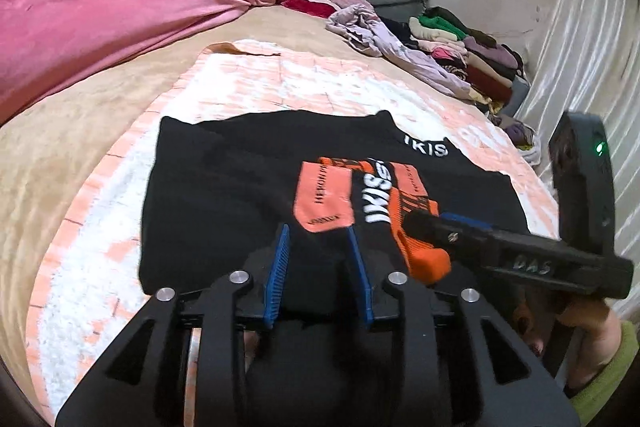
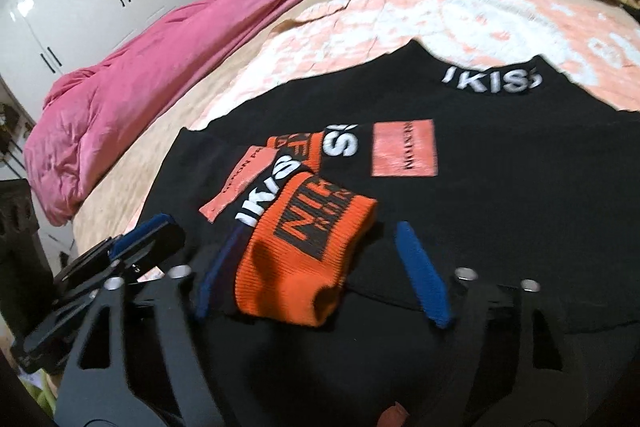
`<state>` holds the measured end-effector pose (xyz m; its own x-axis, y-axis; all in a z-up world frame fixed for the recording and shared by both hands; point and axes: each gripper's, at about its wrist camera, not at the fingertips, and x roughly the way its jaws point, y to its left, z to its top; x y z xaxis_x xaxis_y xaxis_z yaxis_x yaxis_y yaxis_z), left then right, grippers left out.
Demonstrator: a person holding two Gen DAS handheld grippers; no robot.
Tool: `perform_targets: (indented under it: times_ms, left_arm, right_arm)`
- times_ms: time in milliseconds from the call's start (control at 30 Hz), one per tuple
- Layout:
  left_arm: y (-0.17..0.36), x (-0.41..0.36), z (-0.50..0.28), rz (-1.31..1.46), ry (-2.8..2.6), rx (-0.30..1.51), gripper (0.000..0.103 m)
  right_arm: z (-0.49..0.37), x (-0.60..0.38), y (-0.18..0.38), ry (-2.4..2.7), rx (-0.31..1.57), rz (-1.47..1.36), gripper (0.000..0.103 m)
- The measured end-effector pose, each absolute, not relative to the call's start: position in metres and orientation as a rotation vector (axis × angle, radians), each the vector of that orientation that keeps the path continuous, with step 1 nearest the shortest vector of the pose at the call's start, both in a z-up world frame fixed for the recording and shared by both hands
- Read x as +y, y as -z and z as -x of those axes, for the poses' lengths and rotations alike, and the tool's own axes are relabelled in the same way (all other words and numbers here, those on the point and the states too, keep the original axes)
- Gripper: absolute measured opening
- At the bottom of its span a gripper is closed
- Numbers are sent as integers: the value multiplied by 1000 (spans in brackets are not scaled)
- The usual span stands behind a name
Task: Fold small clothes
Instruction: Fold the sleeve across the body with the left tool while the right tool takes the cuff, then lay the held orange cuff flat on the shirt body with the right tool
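Left wrist view showed the left gripper (image 1: 318, 267) parted over the black sweater (image 1: 224, 195), near the quilt's (image 1: 280, 83) front edge, gripping nothing. To its right, the right gripper (image 2: 316, 271) straddled the orange cuff (image 2: 304, 259), pads apparently clear; the sleeve ran away from it, so the right hand was nearer.

So the black sweater (image 2: 460, 211) is lying flat on the bed, white lettering at the collar, peach patch on the chest. Its orange ribbed cuff (image 2: 304, 259) is sitting folded across the front.
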<state>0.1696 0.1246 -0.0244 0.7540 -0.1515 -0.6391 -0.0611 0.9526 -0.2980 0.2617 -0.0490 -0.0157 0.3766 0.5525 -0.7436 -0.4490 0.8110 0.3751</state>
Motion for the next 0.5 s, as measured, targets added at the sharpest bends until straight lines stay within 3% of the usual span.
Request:
perform_targets:
  times_ms: [33,133,167,233,300,500]
  left_arm:
    - [23,127,-170,302,31,712,45]
    - [22,137,-170,289,-8,707,47]
    - [22,141,-170,299,-11,706,48]
    - [21,148,-169,312,-24,699,53]
    - [19,152,-169,315,-38,691,53]
    - [17,159,-167,322,-59,668,54]
  right_arm:
    - [-262,-46,19,-657,1004,-124,57]
    - [-260,-41,21,-660,997,-123,45]
    - [-260,-41,20,-669,990,-135,32]
    - [-259,-42,17,-668,972,-142,23]
    - [-259,-42,14,-663,956,-139,5]
    - [-257,-41,-7,-687,902,-104,4]
